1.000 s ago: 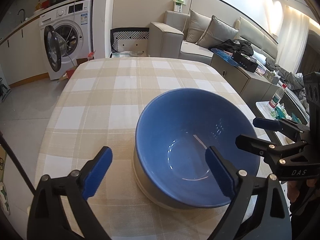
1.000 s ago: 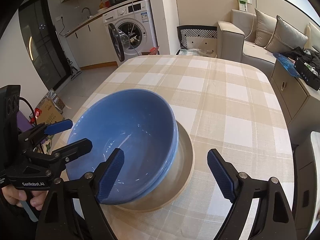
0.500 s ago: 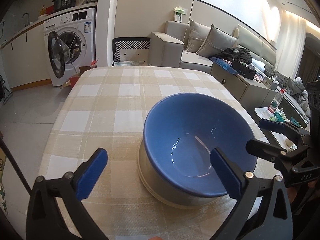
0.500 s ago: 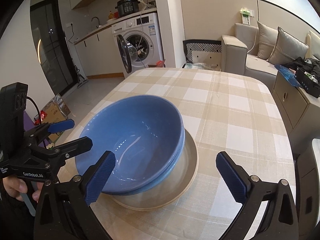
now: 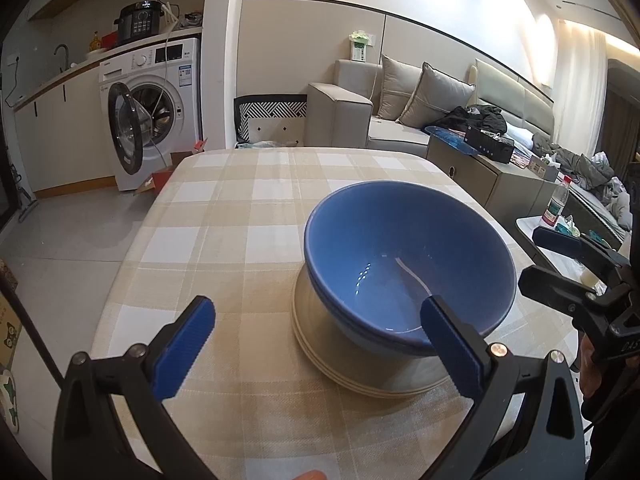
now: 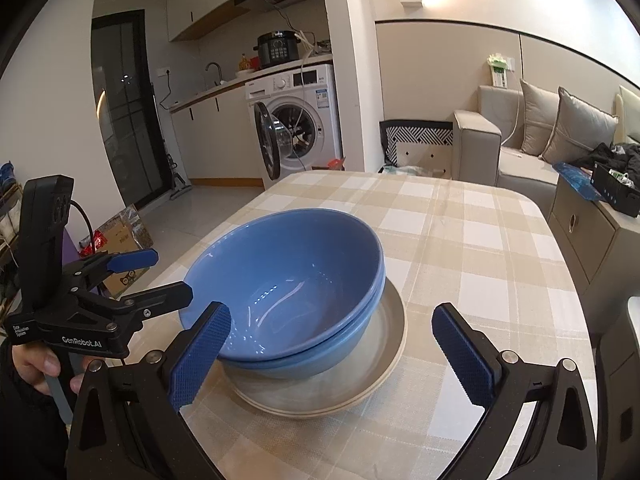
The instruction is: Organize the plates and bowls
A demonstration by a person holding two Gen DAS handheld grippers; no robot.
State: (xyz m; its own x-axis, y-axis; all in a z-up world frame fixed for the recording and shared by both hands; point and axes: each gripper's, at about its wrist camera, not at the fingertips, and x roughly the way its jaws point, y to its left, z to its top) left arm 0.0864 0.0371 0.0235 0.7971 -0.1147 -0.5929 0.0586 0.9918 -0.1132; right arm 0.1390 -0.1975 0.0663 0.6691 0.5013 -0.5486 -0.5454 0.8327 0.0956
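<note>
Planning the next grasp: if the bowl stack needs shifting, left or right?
Marginal, but left: its open jaws straddle the near rim of the blue bowls. The right gripper, also open, faces the bowls and beige plates more side-on.

A table (image 5: 248, 216) covered in a beige-and-white checked tablecloth (image 6: 472, 240) carries one stack. Cream plates (image 5: 360, 380) lie directly on the cloth, toward the near edge, and nested blue bowls (image 5: 408, 264) sit on the plates.
</note>
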